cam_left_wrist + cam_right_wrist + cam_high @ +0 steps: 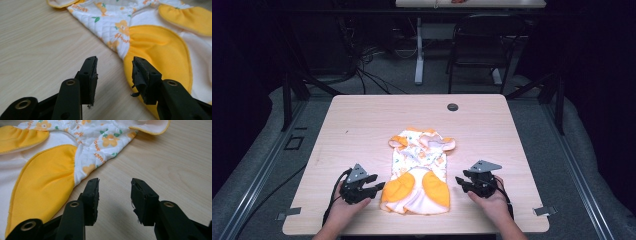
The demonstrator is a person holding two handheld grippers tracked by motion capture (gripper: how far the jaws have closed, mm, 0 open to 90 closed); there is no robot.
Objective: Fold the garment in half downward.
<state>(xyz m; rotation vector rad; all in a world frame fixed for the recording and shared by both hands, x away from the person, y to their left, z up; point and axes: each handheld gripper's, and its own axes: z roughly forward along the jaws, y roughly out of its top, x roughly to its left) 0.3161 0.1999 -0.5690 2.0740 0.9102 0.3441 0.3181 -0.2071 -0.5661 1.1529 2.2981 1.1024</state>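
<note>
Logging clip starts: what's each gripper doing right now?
Left gripper: open, empty, beside the garment.
Right gripper: open, empty, on the garment's other side.

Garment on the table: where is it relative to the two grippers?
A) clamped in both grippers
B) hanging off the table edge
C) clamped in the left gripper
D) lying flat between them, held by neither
D: the garment lies flat on the table, with the left gripper and the right gripper at either side of it, both with jaws apart and nothing between them.
</note>
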